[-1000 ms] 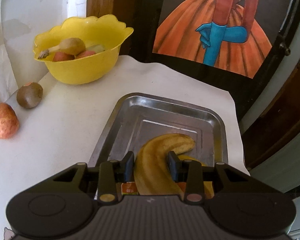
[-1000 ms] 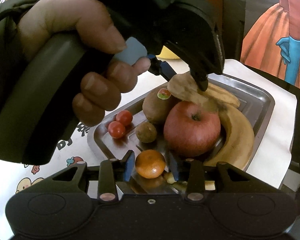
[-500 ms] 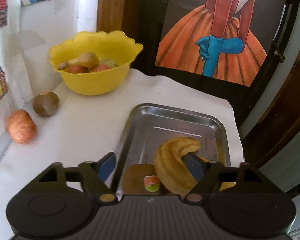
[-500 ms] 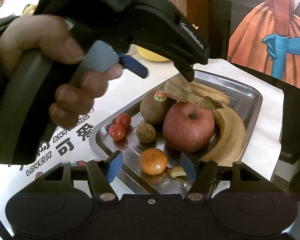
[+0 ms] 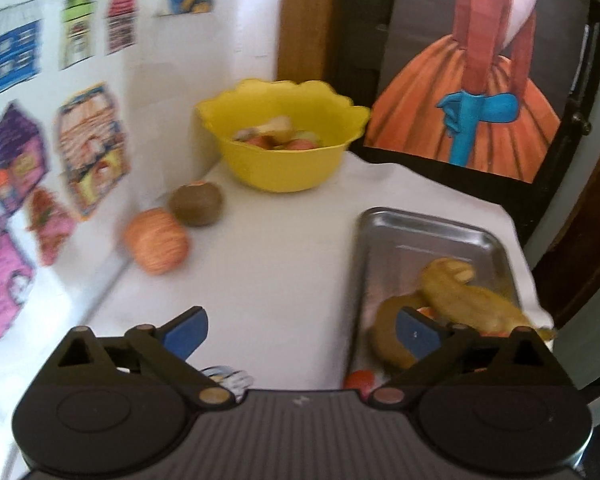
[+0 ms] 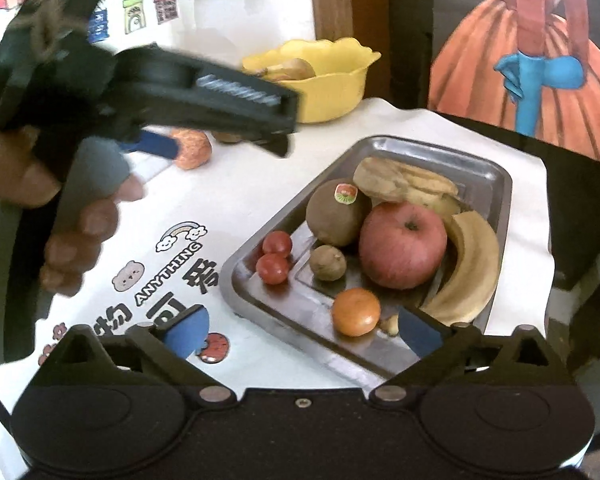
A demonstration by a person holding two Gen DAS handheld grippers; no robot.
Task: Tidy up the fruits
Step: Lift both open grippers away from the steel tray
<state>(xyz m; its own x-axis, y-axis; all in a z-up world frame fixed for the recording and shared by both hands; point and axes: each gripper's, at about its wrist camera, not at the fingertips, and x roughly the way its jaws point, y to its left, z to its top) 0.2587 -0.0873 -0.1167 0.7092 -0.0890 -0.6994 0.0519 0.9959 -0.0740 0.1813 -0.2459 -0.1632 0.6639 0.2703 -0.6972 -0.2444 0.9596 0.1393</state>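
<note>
A steel tray (image 6: 496,184) holds two bananas (image 6: 472,268), a red apple (image 6: 402,244), a kiwi (image 6: 336,212), a small brown fruit (image 6: 328,262), a tangerine (image 6: 356,312) and two cherry tomatoes (image 6: 274,258). My left gripper (image 5: 300,332) is open and empty, left of the tray (image 5: 428,232); it shows in the right wrist view (image 6: 220,120) above the cloth. My right gripper (image 6: 304,330) is open and empty at the tray's near edge. A yellow bowl (image 5: 284,152) with fruit stands at the back.
An orange fruit (image 5: 158,246) and a kiwi (image 5: 196,204) lie on the white cloth near the left wall with stickers. A painting (image 5: 472,92) leans behind the table. The table edge runs just right of the tray.
My left gripper let go of the banana in the tray, opened and swung left. My right gripper opened, released the tangerine and drew back.
</note>
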